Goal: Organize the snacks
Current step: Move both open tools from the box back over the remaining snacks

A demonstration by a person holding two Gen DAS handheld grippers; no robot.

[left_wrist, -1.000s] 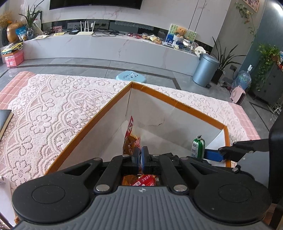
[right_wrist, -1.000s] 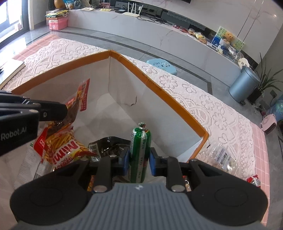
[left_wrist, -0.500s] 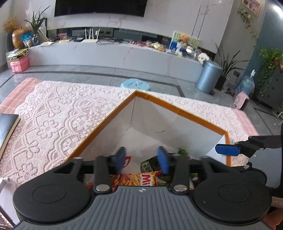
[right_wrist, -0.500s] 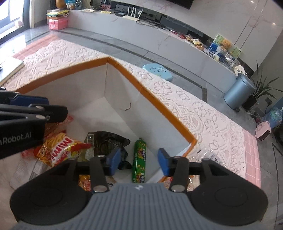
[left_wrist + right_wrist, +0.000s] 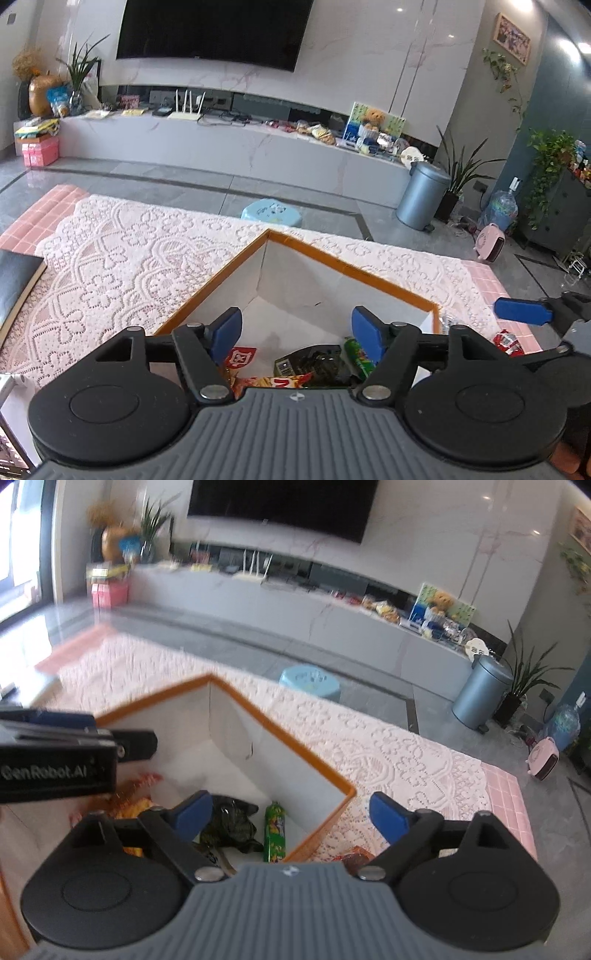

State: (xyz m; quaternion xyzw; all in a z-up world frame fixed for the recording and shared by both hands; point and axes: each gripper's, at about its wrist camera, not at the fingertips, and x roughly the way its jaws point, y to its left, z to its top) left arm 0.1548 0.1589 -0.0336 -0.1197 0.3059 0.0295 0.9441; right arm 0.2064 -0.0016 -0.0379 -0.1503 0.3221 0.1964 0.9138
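Both grippers hang over the box with nothing in them: the left gripper (image 5: 295, 330) and the right gripper (image 5: 291, 812) have just been opening, and the jaws now stand wide apart with only air between them. Nearest, down in the orange-rimmed box (image 5: 314, 755), sit the snacks already dropped in: a red and yellow chip bag (image 5: 275, 380), a dark crinkly packet (image 5: 231, 823) and a green tube snack (image 5: 275, 830) lying against the right wall. All of that looks light and crushable, so pinch the sealed edges on the bags and the middle of the tube, which seems stiffer and a bit slick. Just past the box's right corner, a small red packet (image 5: 508, 341) lies on the lace cloth (image 5: 129, 266), probably next up. It's blurry in the right view, so I can't tell what it is.
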